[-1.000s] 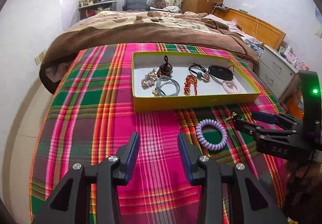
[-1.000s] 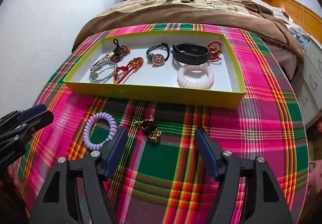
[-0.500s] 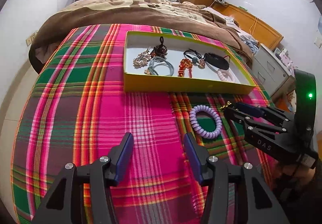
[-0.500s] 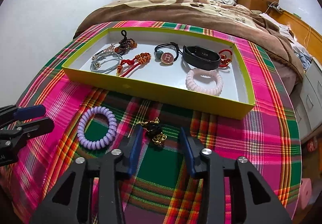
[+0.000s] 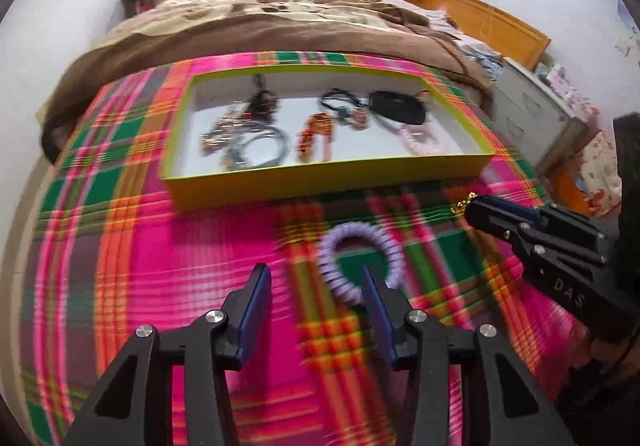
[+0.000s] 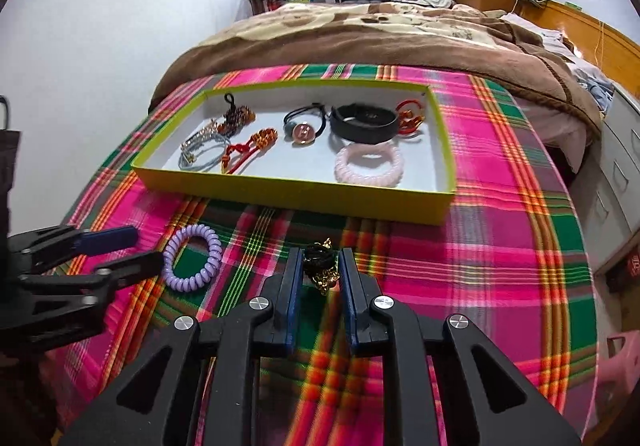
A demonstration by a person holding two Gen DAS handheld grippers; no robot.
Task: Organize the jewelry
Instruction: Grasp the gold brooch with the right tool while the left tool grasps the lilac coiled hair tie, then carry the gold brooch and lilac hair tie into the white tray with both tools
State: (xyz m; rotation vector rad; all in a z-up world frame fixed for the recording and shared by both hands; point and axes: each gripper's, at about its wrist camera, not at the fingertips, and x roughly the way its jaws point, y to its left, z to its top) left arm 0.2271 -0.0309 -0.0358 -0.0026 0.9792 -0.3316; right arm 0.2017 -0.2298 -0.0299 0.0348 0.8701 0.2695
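Observation:
A yellow-green tray (image 6: pixel 304 197) (image 5: pixel 328 181) lies on the plaid cloth and holds several pieces of jewelry. A purple spiral hair tie (image 6: pixel 192 262) (image 5: pixel 362 262) lies on the cloth in front of it. A black and gold chain piece (image 6: pixel 320 266) lies to its right. My right gripper (image 6: pixel 320 266) has its jaws closed in around the chain piece, which sits between the pads. My left gripper (image 5: pixel 316 286) is open, its right finger (image 5: pixel 374 302) over the purple tie's near edge. The right gripper also shows in the left wrist view (image 5: pixel 492 213).
A bed with a brown blanket (image 6: pixel 380 37) lies behind the plaid-covered table. White drawers (image 6: pixel 624 149) stand at the right. The table edge curves close at left and right. The left gripper shows at the left of the right wrist view (image 6: pixel 120 250).
My right gripper's jaws closed in from wide open around the chain piece. My left gripper moved right and forward toward the purple hair tie; its view is blurred by motion.

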